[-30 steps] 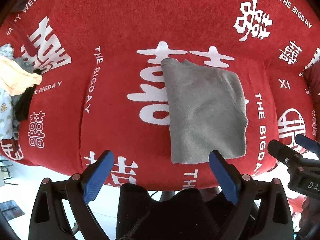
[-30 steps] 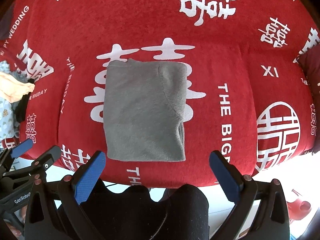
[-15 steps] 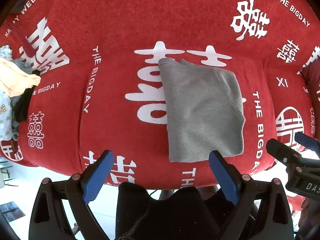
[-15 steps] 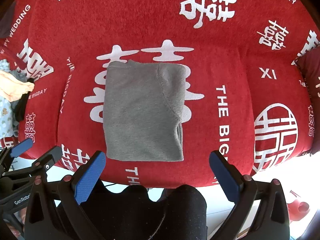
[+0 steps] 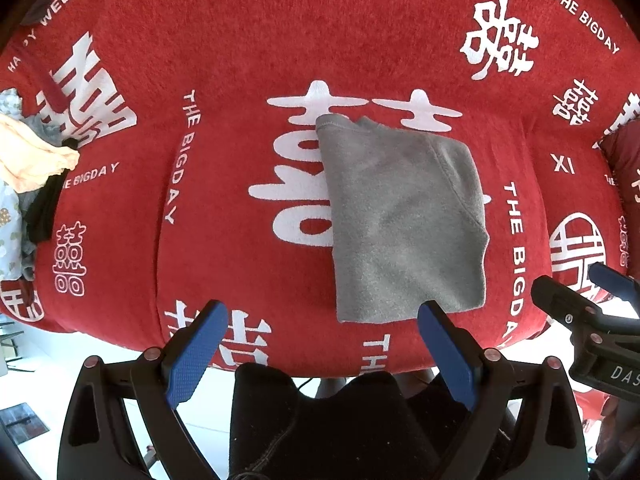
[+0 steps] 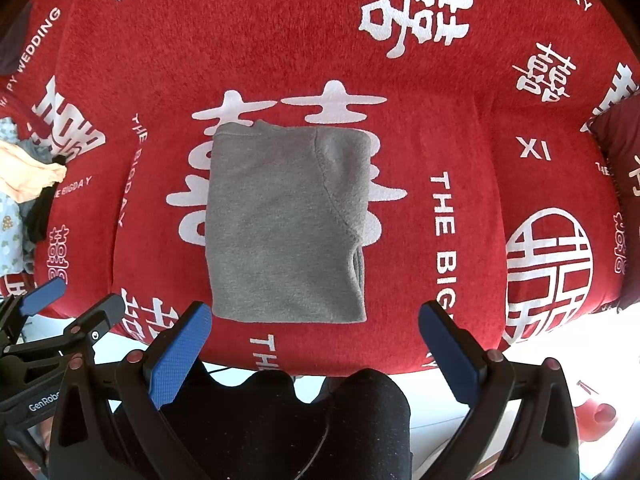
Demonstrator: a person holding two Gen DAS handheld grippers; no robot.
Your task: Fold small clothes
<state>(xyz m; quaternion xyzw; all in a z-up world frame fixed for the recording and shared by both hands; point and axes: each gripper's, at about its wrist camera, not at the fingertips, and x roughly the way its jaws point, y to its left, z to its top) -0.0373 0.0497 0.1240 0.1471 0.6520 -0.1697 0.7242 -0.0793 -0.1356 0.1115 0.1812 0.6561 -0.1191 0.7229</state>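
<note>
From the left wrist view, the left claw hangs with its blue fingers spread wide apart and nothing between them, above the near edge of a red blanket printed with white characters and words. A folded grey garment lies flat on the blanket, ahead and to the right of this claw, its near edge just beyond the right finger. A heap of clothes sits at the far left edge, well apart from the grey piece. The right claw shows at the right border.

From the right wrist view, the right claw is likewise wide apart and empty. The grey garment lies straight ahead, a neat rectangle with a seam curving down its right part. The heap of clothes is at the left, and the left claw shows at lower left.
</note>
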